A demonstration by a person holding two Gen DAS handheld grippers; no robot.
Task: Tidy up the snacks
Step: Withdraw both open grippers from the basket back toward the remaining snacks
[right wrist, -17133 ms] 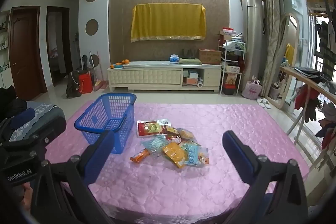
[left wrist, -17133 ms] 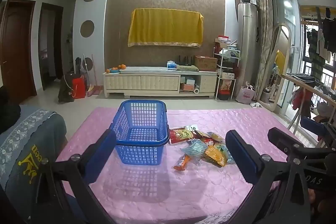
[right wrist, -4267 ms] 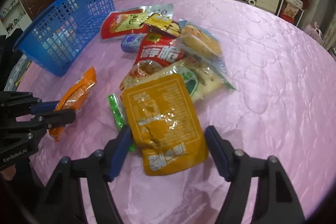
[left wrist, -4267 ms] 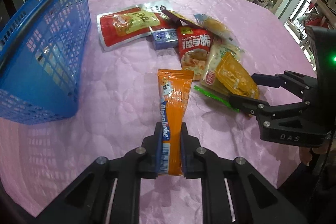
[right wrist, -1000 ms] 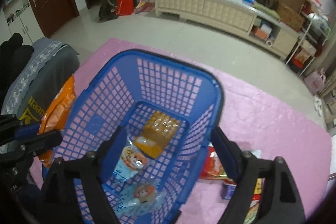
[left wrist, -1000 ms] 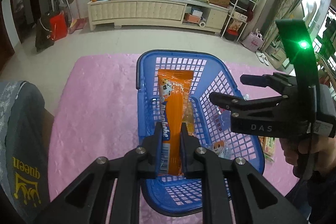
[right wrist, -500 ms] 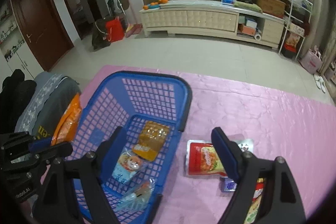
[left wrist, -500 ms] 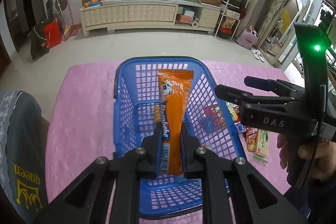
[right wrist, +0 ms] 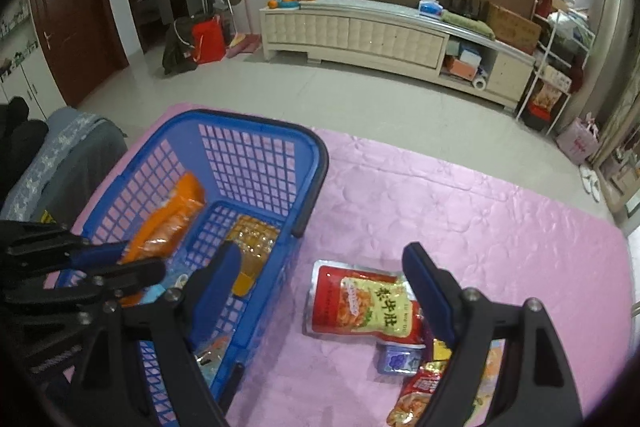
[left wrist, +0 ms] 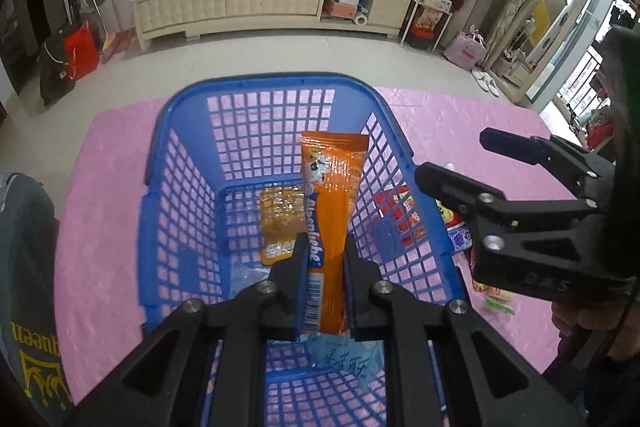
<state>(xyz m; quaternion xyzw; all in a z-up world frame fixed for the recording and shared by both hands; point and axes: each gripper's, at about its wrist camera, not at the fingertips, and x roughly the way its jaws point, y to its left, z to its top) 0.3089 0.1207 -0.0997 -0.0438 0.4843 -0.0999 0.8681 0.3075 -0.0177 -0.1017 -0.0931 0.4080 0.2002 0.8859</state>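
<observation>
Pink tablecloth [right wrist: 460, 219], loose packets [right wrist: 362, 303] beside basket [right wrist: 256, 163]

Dim, bluish indoor light; fisheye bending and dark vignette at edges, slight blur.

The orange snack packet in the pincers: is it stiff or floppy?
Probably fairly stiff: the orange packet, pinched only at its lower end by the left gripper, stands out straight over the blue basket. Likely light. Its glossy wrapper may be slippery.

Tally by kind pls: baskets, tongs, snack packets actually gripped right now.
Baskets: 1, blue basket
Tongs: 2, left tongs, right tongs
Gripped packets: 1, orange packet in the left tongs; the right tongs are open with nothing in them
Total: 4
</observation>
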